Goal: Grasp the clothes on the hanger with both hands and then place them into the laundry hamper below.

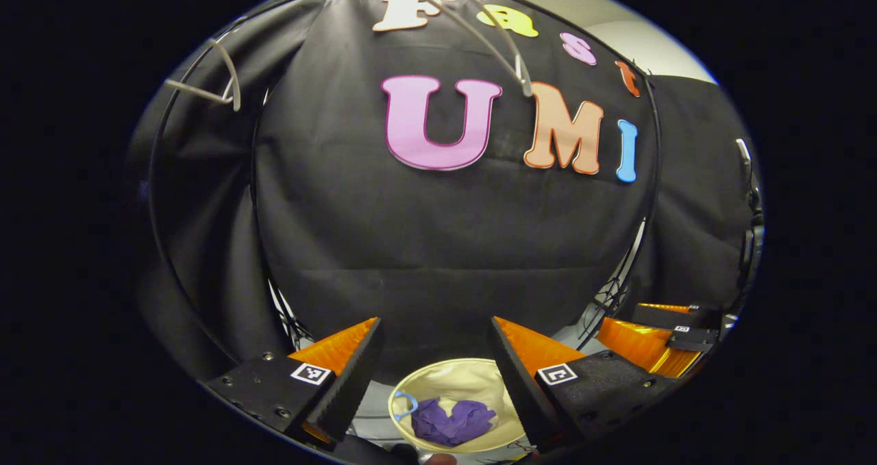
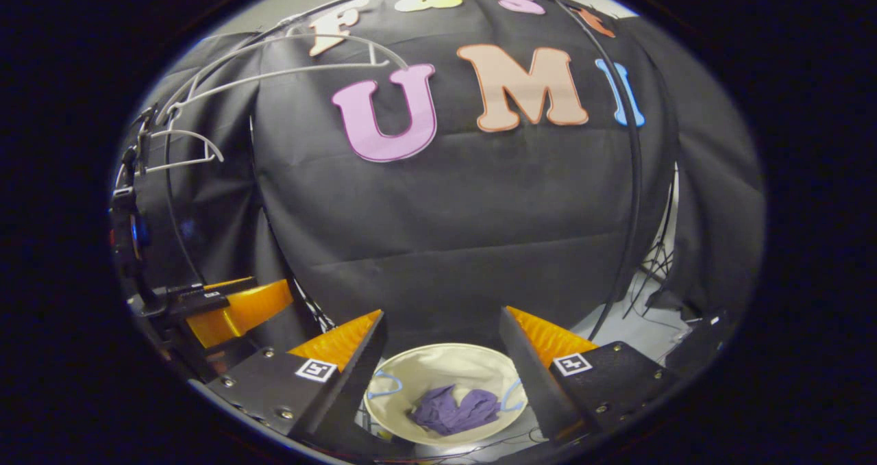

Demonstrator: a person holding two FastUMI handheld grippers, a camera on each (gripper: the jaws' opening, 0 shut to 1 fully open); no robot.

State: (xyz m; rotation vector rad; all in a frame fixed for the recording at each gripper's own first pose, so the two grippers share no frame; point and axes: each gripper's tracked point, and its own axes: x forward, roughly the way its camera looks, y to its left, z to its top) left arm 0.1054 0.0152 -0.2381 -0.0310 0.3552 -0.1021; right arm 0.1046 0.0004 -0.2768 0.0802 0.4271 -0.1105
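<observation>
Both claws hanging spread and empty above the laundry hamper (image 1: 411, 383): left claw (image 1: 436, 369), right claw (image 2: 442, 366). Purple clothes (image 1: 452, 420) already lying bunched inside, straight below; right claw sitting seemingly more squarely over it.

The hamper (image 2: 438, 362) stands open-topped below, its mouth unblocked; the clothes (image 2: 453, 410) lie low on its bottom, leaving room above them. Both grippers hang over it with fingers spread wide, nothing between them (left gripper (image 1: 435, 366), right gripper (image 2: 442, 355)). Overhead, bare hangers (image 2: 288, 61) jut out from the rack. The rack's thin black poles (image 2: 634, 170) rise at either side, and cables (image 2: 651, 273) trail on the floor to the right.
</observation>
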